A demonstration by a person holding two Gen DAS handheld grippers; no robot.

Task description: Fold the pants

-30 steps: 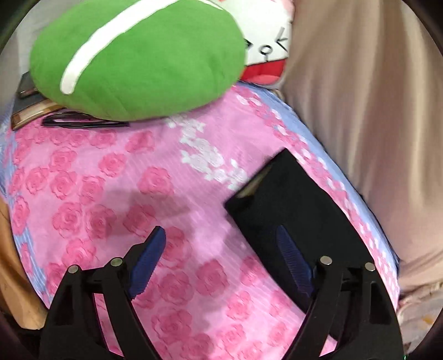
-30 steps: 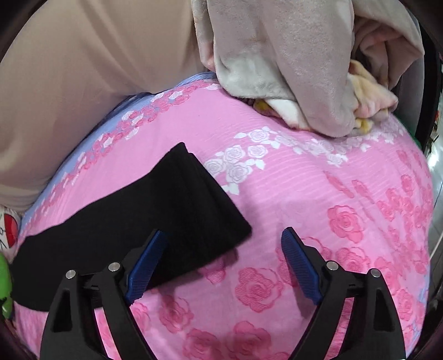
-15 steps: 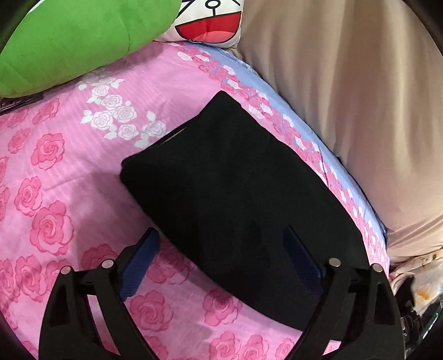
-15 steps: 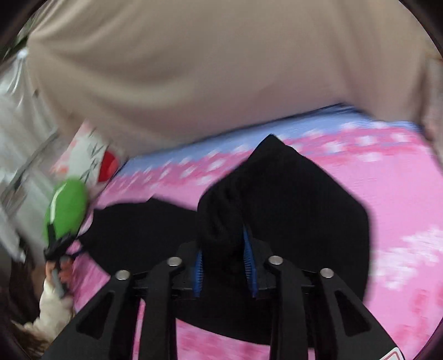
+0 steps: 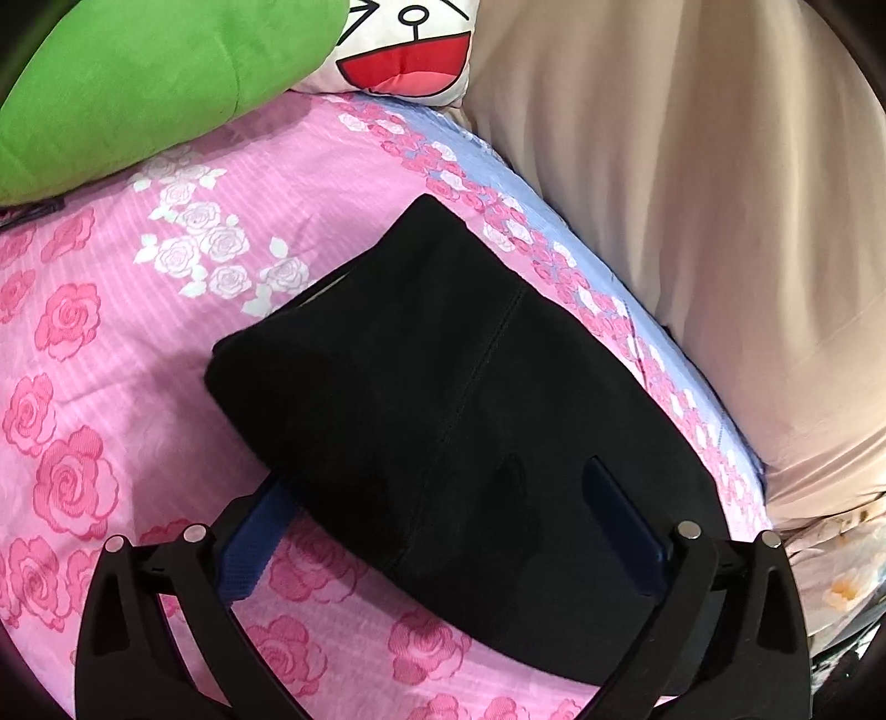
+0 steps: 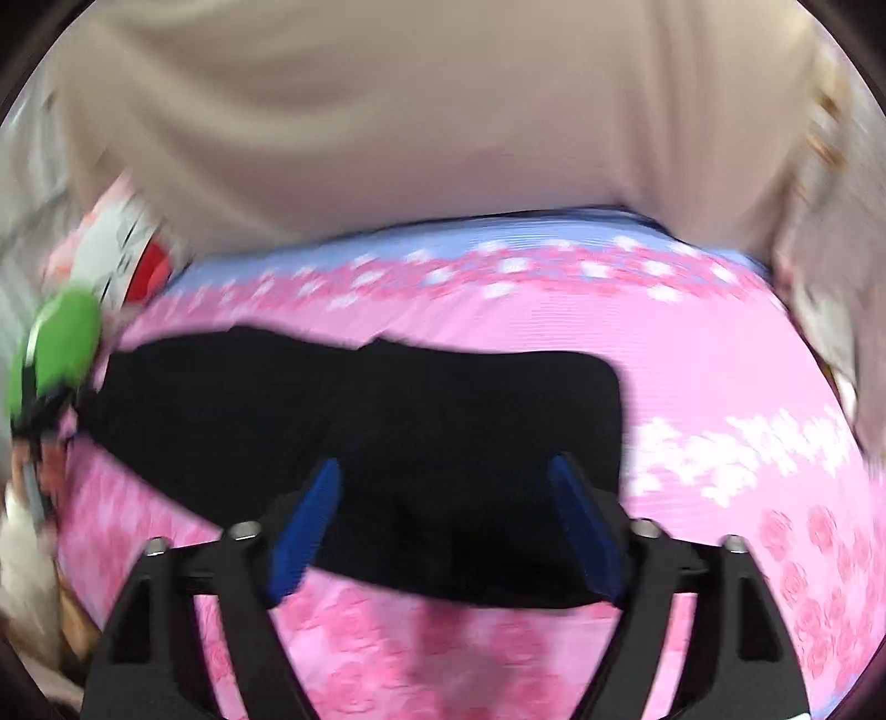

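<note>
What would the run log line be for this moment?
step: fold pants | black pants: flat on pink sheet | left claw: open, straddling pants | right claw: open above pants

Right wrist view is motion-blurred; black pants [image 5: 465, 421] hide the left tongs' [image 5: 443, 531] left fingertip

Pants [image 5: 459, 410] lie flat on bedsheet [image 5: 111, 343], near its far edge. Beyond that edge: curtain [image 5: 692, 194]. Plush cushion [image 5: 144, 72] rests on sheet, far left; cartoon pillow [image 5: 410, 50] behind it.
</note>
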